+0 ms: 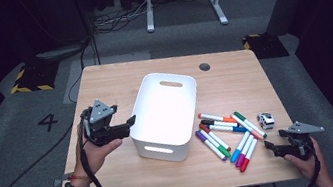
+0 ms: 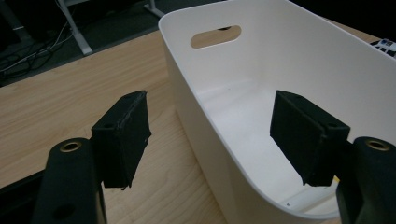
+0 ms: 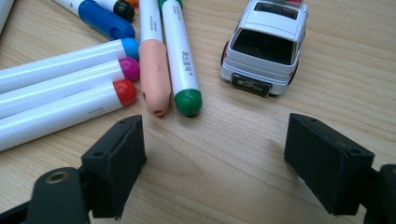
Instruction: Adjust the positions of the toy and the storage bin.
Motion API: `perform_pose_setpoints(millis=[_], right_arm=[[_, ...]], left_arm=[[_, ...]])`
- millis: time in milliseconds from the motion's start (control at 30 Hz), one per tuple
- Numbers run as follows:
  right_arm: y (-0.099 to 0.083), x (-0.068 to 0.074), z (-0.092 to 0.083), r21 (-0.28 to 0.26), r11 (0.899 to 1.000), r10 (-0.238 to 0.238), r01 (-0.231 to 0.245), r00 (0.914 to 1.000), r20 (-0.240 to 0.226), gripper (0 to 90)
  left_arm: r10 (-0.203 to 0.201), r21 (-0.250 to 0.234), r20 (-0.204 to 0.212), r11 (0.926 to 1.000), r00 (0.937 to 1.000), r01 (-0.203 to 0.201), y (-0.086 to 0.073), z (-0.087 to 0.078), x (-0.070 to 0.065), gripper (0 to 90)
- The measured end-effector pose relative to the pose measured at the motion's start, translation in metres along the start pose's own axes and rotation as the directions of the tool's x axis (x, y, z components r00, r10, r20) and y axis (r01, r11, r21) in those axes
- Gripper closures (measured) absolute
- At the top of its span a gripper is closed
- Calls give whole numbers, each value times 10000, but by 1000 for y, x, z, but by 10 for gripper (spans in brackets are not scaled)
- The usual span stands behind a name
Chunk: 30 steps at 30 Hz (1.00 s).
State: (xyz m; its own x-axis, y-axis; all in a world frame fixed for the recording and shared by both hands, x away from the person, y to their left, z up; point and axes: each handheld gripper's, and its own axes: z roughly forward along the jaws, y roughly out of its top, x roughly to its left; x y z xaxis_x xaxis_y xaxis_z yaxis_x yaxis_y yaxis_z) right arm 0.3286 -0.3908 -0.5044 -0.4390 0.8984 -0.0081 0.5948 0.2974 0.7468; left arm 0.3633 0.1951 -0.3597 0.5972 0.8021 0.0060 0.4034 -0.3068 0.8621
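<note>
The left gripper sat left of centre in the high view, its jaws spread apart with nothing between them, tips right at the left wall of the white bin. In the left gripper view that gripper straddled the bin's near rim, one jaw over bare wood at lower left, the other over the bin's empty inside at lower right; neither pad touched the wall. A handle slot showed in the far wall at the top of that frame.

The right gripper lay in the lower right of the high view, released and empty, resting low on the wooden table. In the right gripper view its jaws framed bare wood. Just beyond them lay a fan of markers at upper left, caps toward the jaws, and a small white toy car at upper right, apart from the green-capped marker.
</note>
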Motion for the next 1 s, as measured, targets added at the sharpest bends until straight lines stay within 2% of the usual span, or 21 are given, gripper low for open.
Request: perform_pose_setpoints(millis=[133,167,200,233,267,367,400,433,500,533,633,733,867,900,1000], right_arm=[[0,0,0,-2,10000,-3,3,10000,-1,205],[0,0,0,0,10000,-4,4,10000,0,204],[0,0,0,2,10000,11,-11,10000,-1,204],[0,0,0,-2,10000,-1,1,10000,4,204],[0,0,0,-2,10000,1,-1,10000,8,204],[0,0,0,0,10000,-2,2,10000,8,204],[0,0,0,-3,10000,-2,2,10000,7,204],[0,0,0,-1,10000,-1,1,10000,8,204],[0,0,0,-2,10000,0,0,10000,6,204],[0,0,0,0,10000,-3,3,10000,7,204],[0,0,0,-1,10000,-5,5,10000,7,204],[0,0,0,-3,10000,-1,1,10000,5,204],[0,0,0,-2,10000,-1,1,10000,7,204],[0,0,0,-1,10000,1,-1,10000,7,204],[0,0,0,-1,10000,0,0,10000,8,204]], left_arm=[[64,160,-6,9999,10000,-64,-6,4,8,327],[40,244,100,9997,9999,-43,-9,6,10,377],[-54,266,335,9996,9994,46,-12,8,13,419],[-80,227,683,9997,9976,64,-17,9,14,499],[-108,218,736,9997,9972,92,-20,10,14,538],[-33,344,927,9994,9957,1,-24,12,15,610],[-177,352,1028,9993,9945,141,-27,13,14,610],[-130,378,1277,9993,9917,82,-30,13,13,658],[-139,373,1368,9993,9905,88,-32,13,11,666],[-52,484,1601,9988,9871,-26,-35,13,7,669],[114,560,1653,9982,9862,-209,-36,15,3,645],[361,953,1676,9941,9852,-526,-36,23,-7,633],[436,966,1815,9934,9824,-619,-36,30,-13,626],[562,1038,1828,9917,9815,-761,-36,33,-14,618],[473,1106,1946,9914,9797,-698,-37,35,-15,609]])
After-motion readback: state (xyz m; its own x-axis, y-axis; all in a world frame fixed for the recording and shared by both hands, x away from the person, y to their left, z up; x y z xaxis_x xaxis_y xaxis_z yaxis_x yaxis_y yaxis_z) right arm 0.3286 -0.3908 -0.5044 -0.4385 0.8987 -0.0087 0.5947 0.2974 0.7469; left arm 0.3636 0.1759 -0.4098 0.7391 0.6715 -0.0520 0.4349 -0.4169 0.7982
